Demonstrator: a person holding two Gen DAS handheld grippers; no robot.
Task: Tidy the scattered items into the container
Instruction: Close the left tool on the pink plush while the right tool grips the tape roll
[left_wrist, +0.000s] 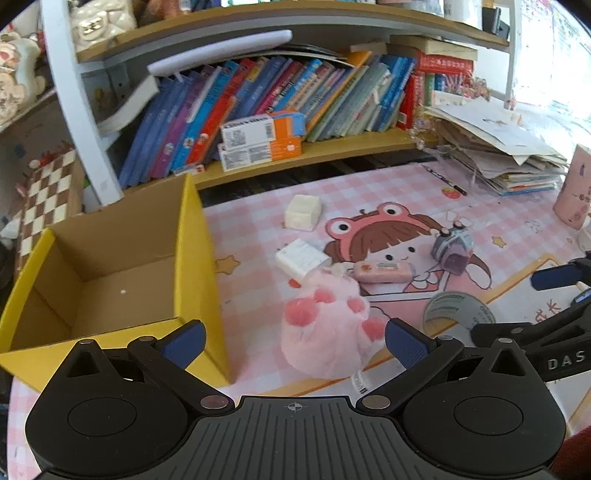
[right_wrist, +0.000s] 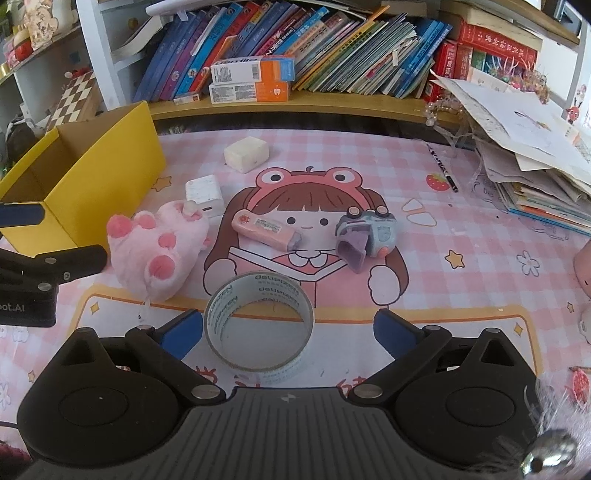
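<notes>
Right gripper (right_wrist: 282, 332) is wide open, holding nothing; tape roll (right_wrist: 258, 321) lies flat on the mat between its blue pads (right_wrist: 181, 334), near the left pad but contact unclear. Left gripper (left_wrist: 293, 341) also wide open and empty, with the pink plush paw (left_wrist: 325, 328) sitting between its fingers; its right pad (left_wrist: 404, 343) is just beside the plush, can't tell if touching.

Further out on the pink checkered mat (right_wrist: 480, 266): pink correction-tape dispenser (right_wrist: 266, 228) lying on its side, grey toy camera (right_wrist: 365, 230) to its right, white charger block (right_wrist: 205, 195) just behind the plush, white eraser-like block (right_wrist: 246, 154) farther back.

Yellow cardboard box (left_wrist: 192, 258) stands open at the left edge of the mat, just beside the plush. Only a small white speck shows on its floor.

Bookshelf (right_wrist: 295, 55) behind, paper stack (right_wrist: 535, 147) at far right.
</notes>
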